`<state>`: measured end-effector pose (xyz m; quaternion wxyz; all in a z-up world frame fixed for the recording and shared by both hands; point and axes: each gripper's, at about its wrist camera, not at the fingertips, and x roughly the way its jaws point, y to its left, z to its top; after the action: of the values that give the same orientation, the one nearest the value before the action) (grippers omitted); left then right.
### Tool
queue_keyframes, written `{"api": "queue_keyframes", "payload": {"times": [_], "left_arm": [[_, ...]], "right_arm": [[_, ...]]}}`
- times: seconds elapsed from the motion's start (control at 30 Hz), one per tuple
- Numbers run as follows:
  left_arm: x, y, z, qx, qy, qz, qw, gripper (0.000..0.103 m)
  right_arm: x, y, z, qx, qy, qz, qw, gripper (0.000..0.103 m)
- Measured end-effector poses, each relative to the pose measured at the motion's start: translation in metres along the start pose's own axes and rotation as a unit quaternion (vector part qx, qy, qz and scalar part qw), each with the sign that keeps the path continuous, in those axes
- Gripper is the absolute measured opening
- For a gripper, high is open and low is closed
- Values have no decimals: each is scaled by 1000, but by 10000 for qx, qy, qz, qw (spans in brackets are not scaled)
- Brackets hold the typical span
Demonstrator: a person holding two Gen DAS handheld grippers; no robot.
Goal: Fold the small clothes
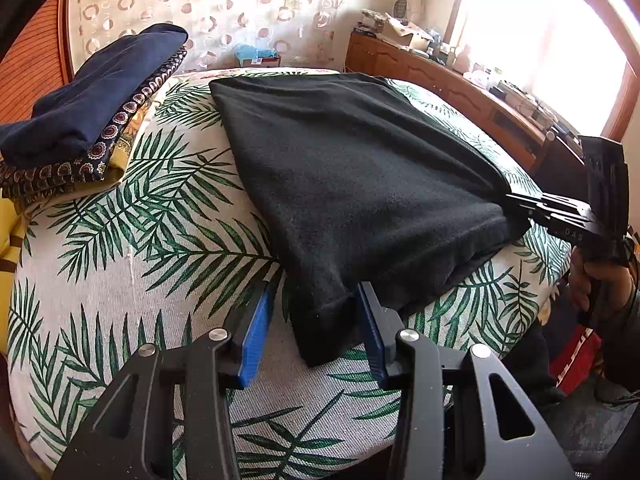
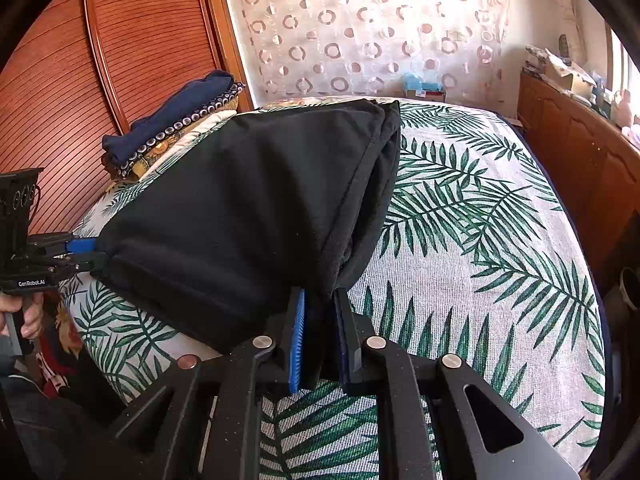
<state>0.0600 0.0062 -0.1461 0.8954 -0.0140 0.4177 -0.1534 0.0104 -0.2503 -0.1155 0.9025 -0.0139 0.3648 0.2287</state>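
Note:
A black garment (image 1: 360,168) lies folded on the palm-leaf bedspread (image 1: 132,264). In the left wrist view its near corner sits between the blue pads of my left gripper (image 1: 316,320). The jaws stand apart and a gap shows beside the left pad (image 1: 256,332), so that gripper is open. From the right wrist view, my left gripper (image 2: 90,252) is at the cloth's left corner. My right gripper (image 2: 320,336) has its pads close together on the garment's (image 2: 240,208) other near corner, with dark cloth filling the gap. The same gripper (image 1: 518,205) shows at the right edge of the cloth.
A stack of folded clothes (image 1: 92,108), dark blue on top, sits at the back left of the bed. A wooden sideboard (image 1: 460,88) with clutter runs along the right under a bright window. A slatted wooden wardrobe (image 2: 80,80) stands on the left. A person's hand (image 2: 28,320) holds the left gripper's handle.

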Motion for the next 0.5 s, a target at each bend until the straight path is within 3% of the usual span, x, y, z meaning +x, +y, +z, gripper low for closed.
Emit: {"api": "queue_keyframes", "payload": {"times": [0.13,0.17,0.27,0.33,0.5], "left_arm": [[-1,-4,-3,79,-90,45,9999,41],[-1,-6,-3,133,-97,-35,9999,28],[-1,-8,-2,153,-76,-93,9998,15],[-4,-8,1,168,-97,-132,9997,11],[-22,-7,14,100,-419,-226,9988,7]], "right_arm": [[0,-3,-1,42,-11,48,10000,19],[-1,-3,-1,50,-5,74,10000,19],[0,-4,0,15,41,149,9999,19],[0,-6,0,32,40,257,9997,11],[-11,-10,4,210,-237,511,9982,9]]}}
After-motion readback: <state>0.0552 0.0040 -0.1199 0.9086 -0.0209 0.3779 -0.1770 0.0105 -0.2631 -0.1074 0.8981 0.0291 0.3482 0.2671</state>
